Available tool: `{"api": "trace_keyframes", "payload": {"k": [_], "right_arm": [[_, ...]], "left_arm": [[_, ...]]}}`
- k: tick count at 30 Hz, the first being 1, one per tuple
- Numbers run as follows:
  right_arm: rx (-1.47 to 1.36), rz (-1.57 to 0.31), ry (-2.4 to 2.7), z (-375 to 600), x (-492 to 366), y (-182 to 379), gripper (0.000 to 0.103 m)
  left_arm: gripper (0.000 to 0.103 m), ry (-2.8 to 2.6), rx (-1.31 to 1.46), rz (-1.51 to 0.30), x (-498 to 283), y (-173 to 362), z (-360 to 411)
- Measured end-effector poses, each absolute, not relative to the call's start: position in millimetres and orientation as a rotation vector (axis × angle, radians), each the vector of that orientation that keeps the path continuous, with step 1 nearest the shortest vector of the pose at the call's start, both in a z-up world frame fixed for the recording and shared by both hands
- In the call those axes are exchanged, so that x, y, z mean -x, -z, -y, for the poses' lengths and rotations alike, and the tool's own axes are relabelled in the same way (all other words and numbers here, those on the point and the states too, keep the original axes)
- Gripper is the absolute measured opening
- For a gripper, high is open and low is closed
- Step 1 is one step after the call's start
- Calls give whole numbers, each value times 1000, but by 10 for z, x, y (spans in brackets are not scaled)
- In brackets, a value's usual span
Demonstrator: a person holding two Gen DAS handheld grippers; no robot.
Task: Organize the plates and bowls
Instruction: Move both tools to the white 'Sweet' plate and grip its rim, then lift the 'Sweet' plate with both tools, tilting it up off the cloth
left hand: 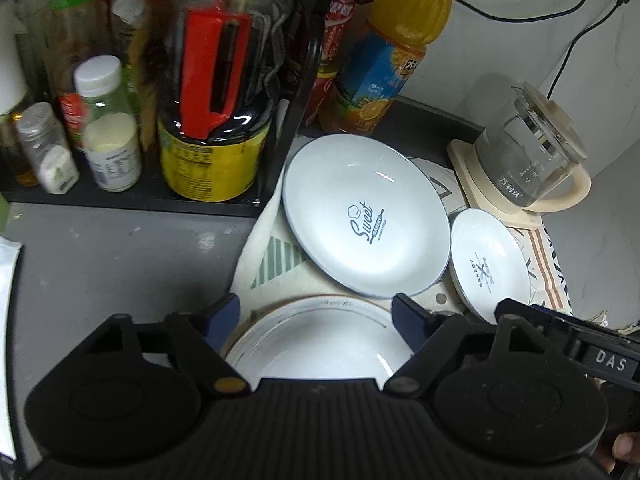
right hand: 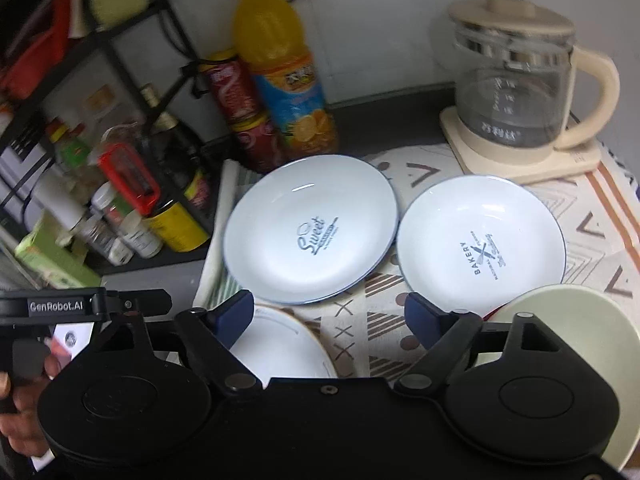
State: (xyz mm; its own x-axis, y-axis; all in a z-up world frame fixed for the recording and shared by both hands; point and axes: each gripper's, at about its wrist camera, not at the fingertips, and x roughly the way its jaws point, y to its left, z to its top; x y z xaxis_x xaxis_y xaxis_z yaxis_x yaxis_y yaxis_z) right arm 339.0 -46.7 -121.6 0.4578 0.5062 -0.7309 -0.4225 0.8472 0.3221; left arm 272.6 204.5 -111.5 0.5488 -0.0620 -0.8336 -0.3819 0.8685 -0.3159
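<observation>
Now left tongs (left hand: 316, 316) straddle brown-rimmed plate (left hand: 320, 344) edge

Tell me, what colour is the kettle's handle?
Cream, like its lid and base. The kettle shows best in the right wrist view.

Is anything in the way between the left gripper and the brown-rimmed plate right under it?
Nothing visible. The left gripper is open, its fingers either side of the brown-rimmed plate with only bare plate between them. The Sweet plate lies farther back, clear of it.

I see a grey counter (left hand: 120, 256) against a white wall (right hand: 380, 40), with a black shelf rack (left hand: 132, 200) to its left.
</observation>
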Motion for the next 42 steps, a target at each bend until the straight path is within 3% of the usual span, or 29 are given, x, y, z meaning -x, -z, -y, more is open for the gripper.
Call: {"api": "trace_keyframes", "payload": {"k": [23,33,42], "right_arm": [[-246,-1120,-382,163,-3924,1848,68],[-317,-1193,-322,134,-4036,2193,43],[-424,-1166,-316,156,-4086,2358,39]], "left_arm": [[49,-165,526,-1058,-3455,1747,-2278],[34,-184,597,-1078,-3532,1971,-2317],[27,-195,629,-1062,-3604,2083,-2307]]}}
